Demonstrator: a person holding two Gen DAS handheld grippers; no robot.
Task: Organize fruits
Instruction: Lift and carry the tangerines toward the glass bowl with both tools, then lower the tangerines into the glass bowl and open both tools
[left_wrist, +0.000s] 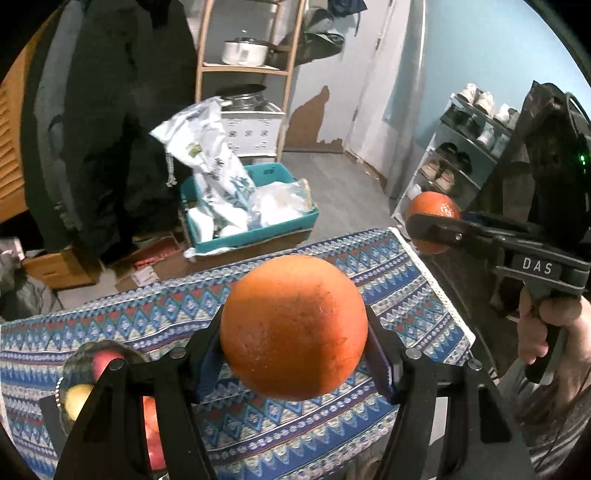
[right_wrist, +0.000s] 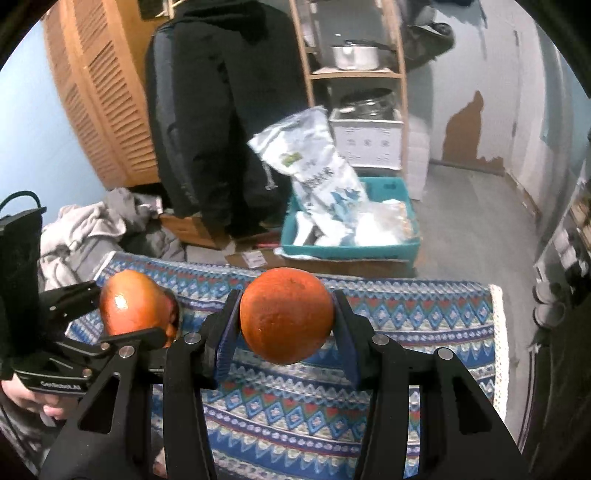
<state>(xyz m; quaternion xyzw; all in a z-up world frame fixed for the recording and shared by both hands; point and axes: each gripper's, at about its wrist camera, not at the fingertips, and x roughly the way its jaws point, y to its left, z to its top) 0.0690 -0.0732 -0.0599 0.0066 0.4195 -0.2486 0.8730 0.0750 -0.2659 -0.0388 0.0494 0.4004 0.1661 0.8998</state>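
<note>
My left gripper (left_wrist: 293, 339) is shut on a large orange (left_wrist: 293, 325) and holds it above the patterned blue cloth (left_wrist: 388, 280). My right gripper (right_wrist: 286, 321) is shut on a second orange (right_wrist: 286, 314), also held above the cloth (right_wrist: 406, 325). The right gripper with its orange (left_wrist: 434, 216) shows at the right of the left wrist view, past the table's right edge. The left gripper with its orange (right_wrist: 135, 308) shows at the left of the right wrist view. A glass bowl (left_wrist: 70, 369) at lower left holds red and yellow fruit, partly hidden by my fingers.
A teal bin (left_wrist: 255, 225) with white bags sits on cardboard boxes on the floor behind the table. A wooden shelf (left_wrist: 243, 70) with a pot stands at the back. A shoe rack (left_wrist: 465, 147) is at the right. A dark coat (right_wrist: 221, 110) hangs at the left.
</note>
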